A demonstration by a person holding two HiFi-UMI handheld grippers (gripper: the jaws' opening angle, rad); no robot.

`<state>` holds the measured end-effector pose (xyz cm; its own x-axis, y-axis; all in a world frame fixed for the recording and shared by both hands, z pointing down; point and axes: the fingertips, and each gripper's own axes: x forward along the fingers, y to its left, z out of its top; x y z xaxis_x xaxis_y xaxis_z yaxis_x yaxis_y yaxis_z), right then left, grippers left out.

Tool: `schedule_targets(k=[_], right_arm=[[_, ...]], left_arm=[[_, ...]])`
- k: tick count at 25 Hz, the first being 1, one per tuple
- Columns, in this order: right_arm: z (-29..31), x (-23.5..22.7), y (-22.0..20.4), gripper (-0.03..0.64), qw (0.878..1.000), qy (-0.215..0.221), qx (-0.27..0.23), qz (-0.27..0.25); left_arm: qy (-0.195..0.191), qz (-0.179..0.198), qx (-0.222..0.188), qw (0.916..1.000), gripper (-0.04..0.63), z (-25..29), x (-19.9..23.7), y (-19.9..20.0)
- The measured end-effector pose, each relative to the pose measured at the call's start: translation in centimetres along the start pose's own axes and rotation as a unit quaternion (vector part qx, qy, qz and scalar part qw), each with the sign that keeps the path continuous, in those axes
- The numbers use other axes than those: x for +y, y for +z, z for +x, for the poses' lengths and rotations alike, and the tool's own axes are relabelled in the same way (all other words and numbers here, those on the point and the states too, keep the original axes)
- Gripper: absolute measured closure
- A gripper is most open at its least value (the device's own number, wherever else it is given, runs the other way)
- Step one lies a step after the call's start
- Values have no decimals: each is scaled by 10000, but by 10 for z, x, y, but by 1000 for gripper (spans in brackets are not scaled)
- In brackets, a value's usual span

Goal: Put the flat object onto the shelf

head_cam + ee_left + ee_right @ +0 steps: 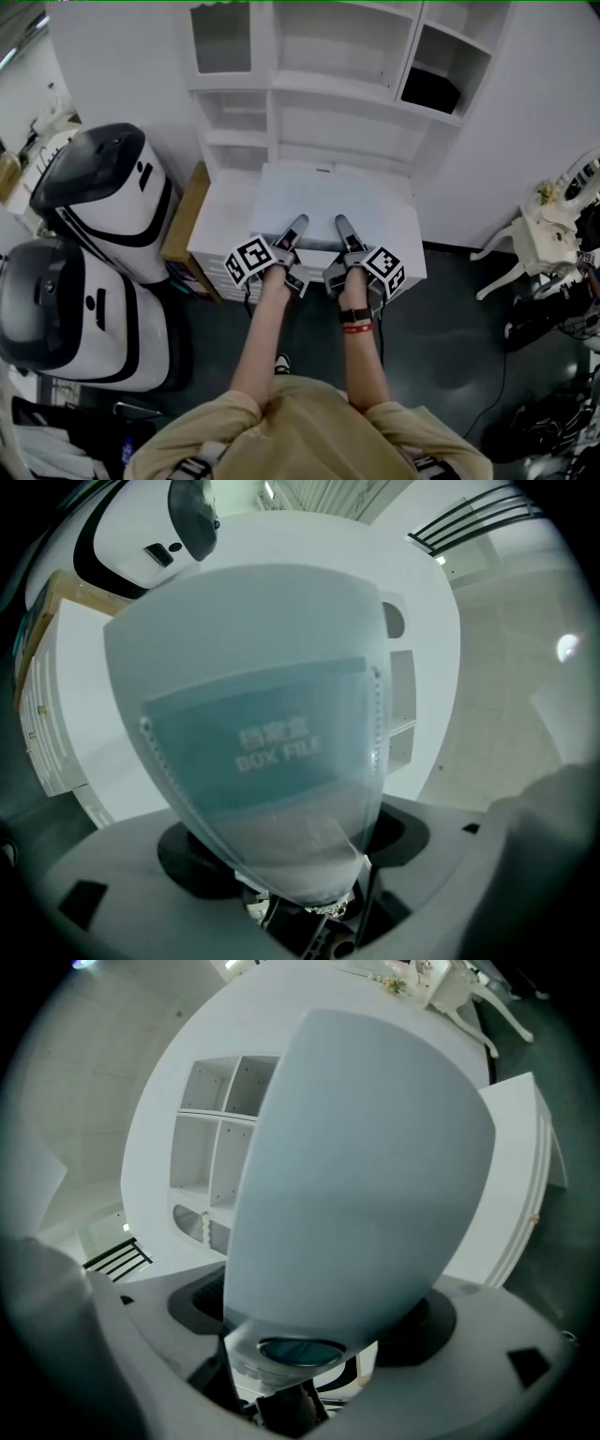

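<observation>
A white shelf unit (328, 84) with open compartments fills the head view from 11 to 1 o'clock. Two white machines with dark domed tops are seen at 9 o'clock, one (103, 187) above the other (75, 314). A low white drawer cabinet (217, 234) stands at the foot of the shelf unit, just above the centre of the view. The flat object, a white box file (328, 202), is held level over the top of this cabinet, its far edge towards the lowest shelf. It is not yet on any shelf, and whether it touches the cabinet top cannot be told. Its near edge is gripped at 6 o'clock by both tools. The fingers of the left gripper (296, 228) are clenched on the file's left part, where a teal label is seen. The fingers of the right gripper (343, 227) are clenched on the right part.
</observation>
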<state>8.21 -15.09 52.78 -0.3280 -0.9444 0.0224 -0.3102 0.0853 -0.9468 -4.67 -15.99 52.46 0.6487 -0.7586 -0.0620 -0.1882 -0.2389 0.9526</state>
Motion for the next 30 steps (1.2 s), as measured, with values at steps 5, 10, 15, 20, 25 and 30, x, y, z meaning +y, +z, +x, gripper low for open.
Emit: schedule_targets(k=[5,10,15,20,25,30], right_arm=[[28,4,-2,202,10000,-29,-36,-20],[39,5,-3,201,10000,1,-53,31],[47,12,9,201,9999,65,-62,75],[67,13,33,201,10000,80,-30,47],[84,13,49,202,9999,103,49,54],[103,18,59,201,9997,145,183,-115]], left_arm=[[-74,-70,-25,9999,241,14,7,26],[-140,-82,25,9999,241,22,9,39],[-217,-78,-26,9997,241,37,0,46],[-210,-212,-192,9994,241,68,-3,55],[-190,-291,-356,9988,241,89,-3,63],[-194,-364,-420,9983,241,104,-1,74]])
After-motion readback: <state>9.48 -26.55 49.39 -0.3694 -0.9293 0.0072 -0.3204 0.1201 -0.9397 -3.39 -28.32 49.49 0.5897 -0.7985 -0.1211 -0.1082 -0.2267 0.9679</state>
